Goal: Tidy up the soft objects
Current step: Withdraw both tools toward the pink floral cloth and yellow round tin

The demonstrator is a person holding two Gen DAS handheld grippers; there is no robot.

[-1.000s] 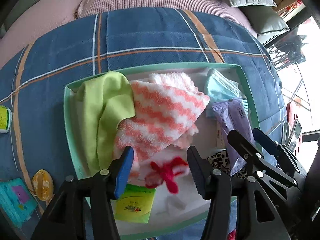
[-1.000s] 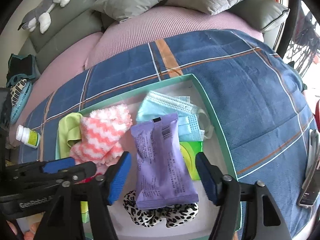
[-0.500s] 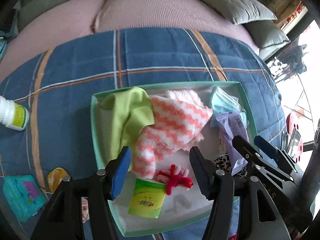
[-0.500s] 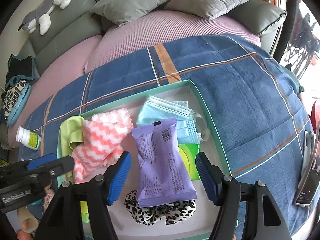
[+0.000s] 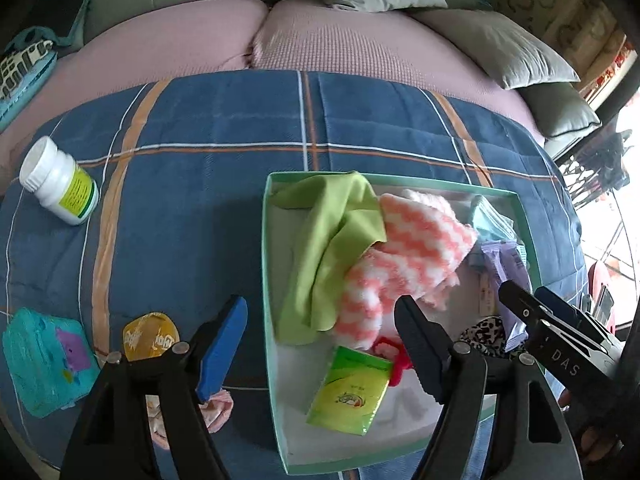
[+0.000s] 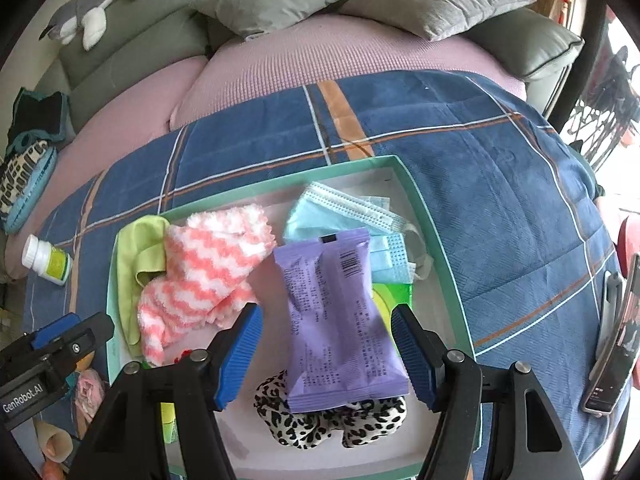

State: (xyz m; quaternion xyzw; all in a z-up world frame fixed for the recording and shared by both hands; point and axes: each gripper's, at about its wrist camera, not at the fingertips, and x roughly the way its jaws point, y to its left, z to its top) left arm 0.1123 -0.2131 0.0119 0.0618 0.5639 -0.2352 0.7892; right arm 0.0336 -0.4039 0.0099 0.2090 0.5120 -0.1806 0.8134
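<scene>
Left gripper (image 5: 320, 344) jaws are opening, empty, straddling the tray (image 5: 265, 280) wall. Right gripper (image 6: 326, 350) jaws stand spread around the purple pack (image 6: 340, 320), not pinching. Judged step: fetching the next item. The pink cloth (image 5: 218, 410) lies below the left jaw, outside the tray.

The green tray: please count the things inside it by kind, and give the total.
In the green tray:
Cloths: 2 (lime cloth, pink-and-white fluffy cloth)
Face masks, light blue: at least 2
Purple packet: 1
Green tissue packs: 2
Leopard scrunchie: 1
Red item, mostly hidden: 1
Total: at least 9
</scene>
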